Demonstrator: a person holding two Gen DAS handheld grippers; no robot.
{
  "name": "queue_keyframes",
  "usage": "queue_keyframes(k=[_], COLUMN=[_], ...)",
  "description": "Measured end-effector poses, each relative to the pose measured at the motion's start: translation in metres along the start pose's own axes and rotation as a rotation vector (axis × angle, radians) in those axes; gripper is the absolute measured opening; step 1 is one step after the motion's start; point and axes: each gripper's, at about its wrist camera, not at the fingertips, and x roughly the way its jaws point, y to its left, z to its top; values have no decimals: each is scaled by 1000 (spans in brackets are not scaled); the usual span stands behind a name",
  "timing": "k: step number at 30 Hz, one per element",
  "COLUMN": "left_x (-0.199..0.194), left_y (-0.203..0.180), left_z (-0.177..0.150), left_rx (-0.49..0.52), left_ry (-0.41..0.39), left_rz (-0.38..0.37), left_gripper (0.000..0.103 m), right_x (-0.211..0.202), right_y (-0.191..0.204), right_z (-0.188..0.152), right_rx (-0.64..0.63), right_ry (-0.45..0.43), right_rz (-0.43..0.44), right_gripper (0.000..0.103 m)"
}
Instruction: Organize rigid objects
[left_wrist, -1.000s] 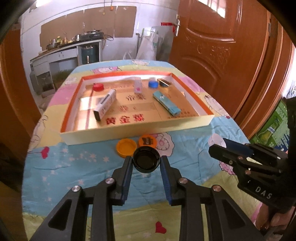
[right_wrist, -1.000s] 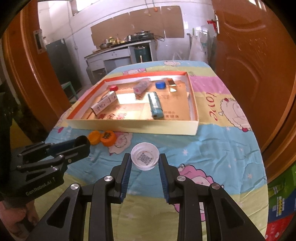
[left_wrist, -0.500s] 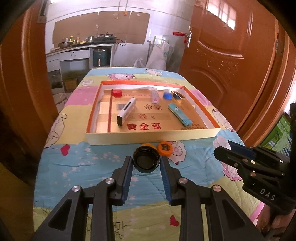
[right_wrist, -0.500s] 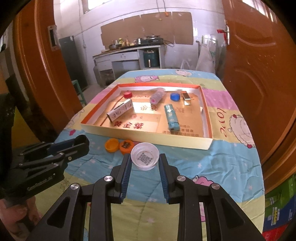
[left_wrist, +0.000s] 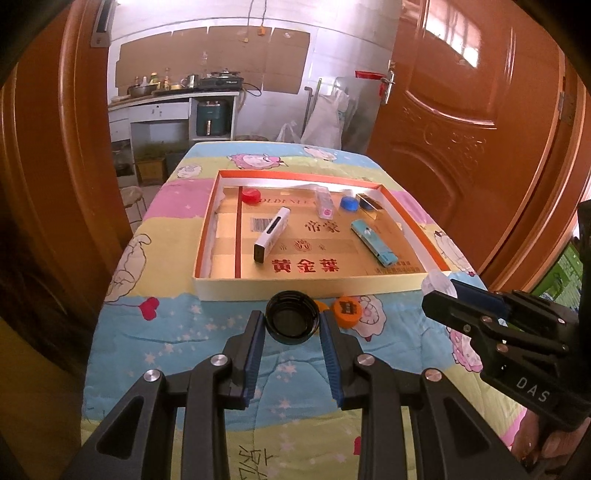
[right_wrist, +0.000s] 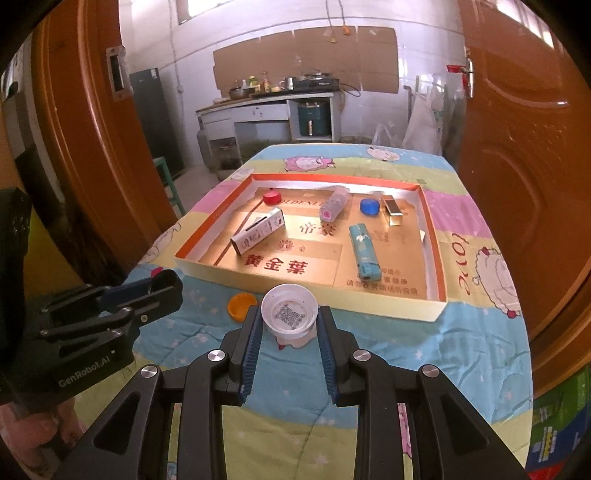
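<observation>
My left gripper (left_wrist: 291, 325) is shut on a black bottle cap (left_wrist: 291, 320), held above the quilt just in front of the shallow cardboard tray (left_wrist: 306, 288). My right gripper (right_wrist: 289, 317) is shut on a white bottle cap (right_wrist: 289, 314), also raised in front of the tray (right_wrist: 332, 295). Two orange caps (left_wrist: 346, 312) lie on the quilt by the tray's near wall; one orange cap (right_wrist: 240, 306) shows in the right wrist view. The tray holds a white box (left_wrist: 271, 234), a teal lighter (left_wrist: 373, 247), a red cap (left_wrist: 252, 195), a blue cap (left_wrist: 349, 204) and a small clear bottle (left_wrist: 324, 203).
The table is covered by a cartoon-print quilt (left_wrist: 166, 332). Wooden doors (left_wrist: 461, 129) stand on both sides. A kitchen counter (left_wrist: 173, 107) is beyond the table's far end. A gold rectangular item (right_wrist: 392, 210) lies in the tray's far right corner.
Both grippers have risen and pulled back from the table with their caps still held; the tray and the orange caps now look farther away.
</observation>
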Motion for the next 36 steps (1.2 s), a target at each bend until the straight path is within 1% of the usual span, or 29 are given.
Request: queue_keyframes(k=[18, 36], left_x=[9, 40], left_y=[8, 13], left_z=[30, 67], left_rx=[-18, -21], left_ry=[-27, -18], left_rz=[18, 27], left_gripper=[31, 31], right_x=[20, 54], right_y=[-3, -22], right_z=[21, 48], right_rx=[-1, 21], right_ry=[3, 20], right_rz=[30, 46], right_gripper=[31, 31])
